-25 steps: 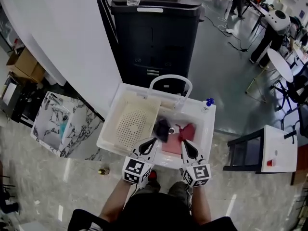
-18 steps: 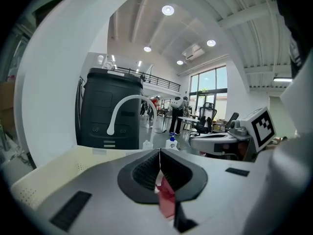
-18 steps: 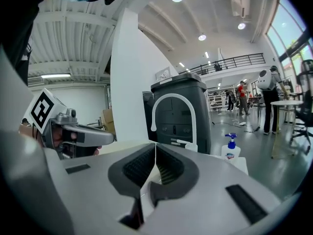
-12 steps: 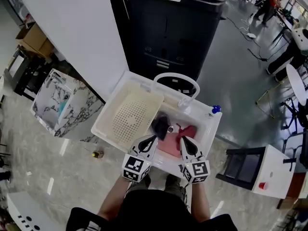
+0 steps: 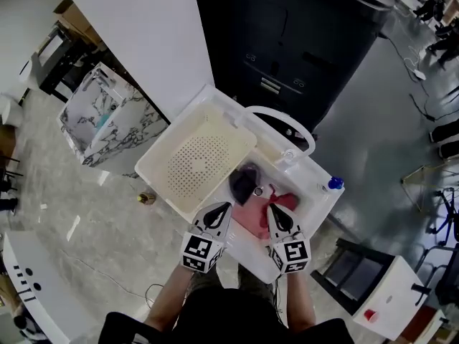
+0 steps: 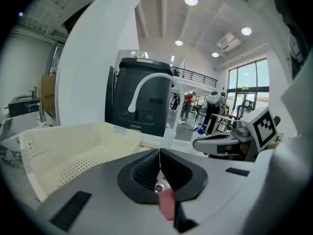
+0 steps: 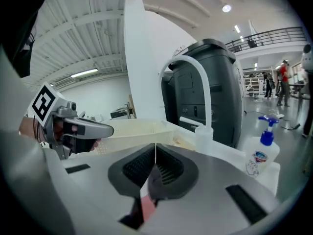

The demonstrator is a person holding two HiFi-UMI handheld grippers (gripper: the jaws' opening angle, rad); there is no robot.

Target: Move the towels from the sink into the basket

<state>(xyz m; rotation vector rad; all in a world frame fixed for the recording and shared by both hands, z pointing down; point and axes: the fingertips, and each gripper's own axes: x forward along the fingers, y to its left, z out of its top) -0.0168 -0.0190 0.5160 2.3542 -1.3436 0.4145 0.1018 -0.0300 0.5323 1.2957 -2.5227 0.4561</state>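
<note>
The left gripper [image 5: 219,211] and right gripper [image 5: 273,213] are both clenched and empty at the near rim of the sink [image 5: 322,193]. A pink towel [image 5: 252,220] and a dark towel [image 5: 245,182] lie crumpled in the sink, beside the perforated basket [image 5: 201,165]. They are judged soft, light and limp, best pinched at a raised fold.

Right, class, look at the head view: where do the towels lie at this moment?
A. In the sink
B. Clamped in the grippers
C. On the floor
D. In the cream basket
A: the dark towel and the pink towel both lie in the sink, beside the basket, which holds none.
</note>
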